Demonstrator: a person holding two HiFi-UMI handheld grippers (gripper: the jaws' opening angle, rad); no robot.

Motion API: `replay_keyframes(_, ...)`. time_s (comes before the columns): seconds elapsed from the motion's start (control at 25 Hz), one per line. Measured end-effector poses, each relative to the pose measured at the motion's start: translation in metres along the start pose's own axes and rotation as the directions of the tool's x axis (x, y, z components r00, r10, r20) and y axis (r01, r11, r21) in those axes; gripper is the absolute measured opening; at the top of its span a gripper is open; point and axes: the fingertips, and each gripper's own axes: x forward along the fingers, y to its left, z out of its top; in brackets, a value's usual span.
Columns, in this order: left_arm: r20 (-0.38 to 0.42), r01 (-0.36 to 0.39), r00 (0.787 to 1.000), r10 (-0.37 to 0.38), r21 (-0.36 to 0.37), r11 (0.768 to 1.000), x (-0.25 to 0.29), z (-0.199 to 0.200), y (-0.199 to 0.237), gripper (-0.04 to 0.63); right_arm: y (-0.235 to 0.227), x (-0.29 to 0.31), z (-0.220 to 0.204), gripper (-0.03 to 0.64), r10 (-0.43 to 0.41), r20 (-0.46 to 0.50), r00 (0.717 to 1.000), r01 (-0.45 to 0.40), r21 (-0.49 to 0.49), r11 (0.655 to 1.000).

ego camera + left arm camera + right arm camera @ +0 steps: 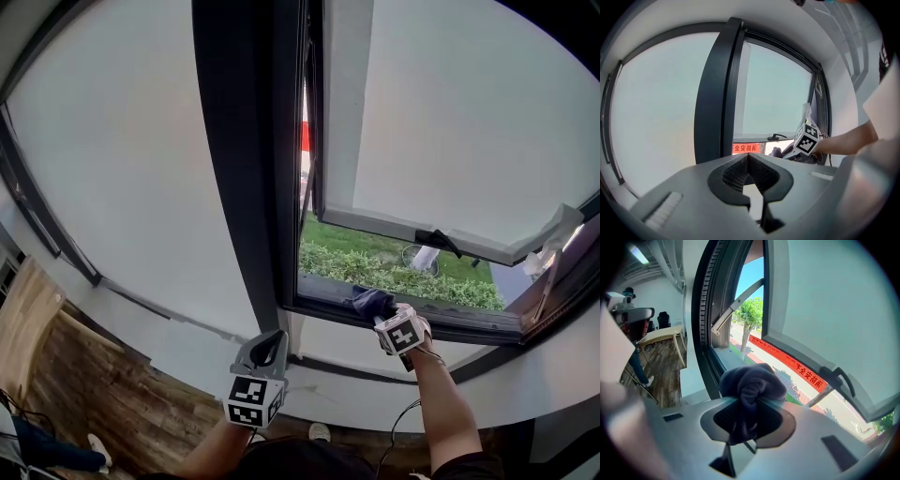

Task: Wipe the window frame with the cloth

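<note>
**Step in hand:** wiping the bottom rail of the window frame.

**Right gripper.** The right gripper (382, 319) is clenched on the cloth (372, 301). In the right gripper view the dark cloth (752, 380) is bunched between the jaws and bulges out ahead of them.

**Position of the cloth.** In the head view the wad sits on the bottom rail (441, 323) of the window frame. It is toward the rail's left end, near the dark upright (246, 187). The sash (450, 141) is swung outward above it, so the rail is exposed.

**Left gripper.** The left gripper (268, 349) is held low in front of the wall below the window, well apart from the frame. Its jaws are closed together with nothing between them.

**Progress.** Most of the rail lies to the right of the cloth. Whether that length is already wiped cannot be told.

**Next move (judgement).**
- Draw the wad rightward along the rail.
- Apply steady downward pressure so the cloth stays in contact with the rail.
- Maintain the clamp, because drag on the rail may pull the cloth free.
- Keep clear of the sash handle (437, 239) overhead.
</note>
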Motion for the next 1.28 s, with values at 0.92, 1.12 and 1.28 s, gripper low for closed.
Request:
replay_keyframes(0.92, 0.076, 0.089, 0.993, -0.089, 0.005, 0.996, 0.017, 0.034, -0.032, 0.008, -0.006, -0.119, 0.044, 0.080, -0.417, 0.530, 0.738, 0.269, 0.335, 0.903)
replay_keyframes(1.12, 0.139, 0.109, 0.984, -0.110, 0.011, 0.994, 0.017, 0.051, -0.042, 0.008, 0.022, -0.177, 0.060, 0.078, -0.471, 0.632, 0.615, 0.229, 0.429, 0.874)
replay_keyframes(1.28, 0.144, 0.127, 0.981, -0.127, 0.007, 0.992, 0.018, 0.050, -0.047, 0.008, 0.032, -0.210, 0.043, 0.078, -0.576, 0.600, 0.555, 0.229, 0.556, 0.799)
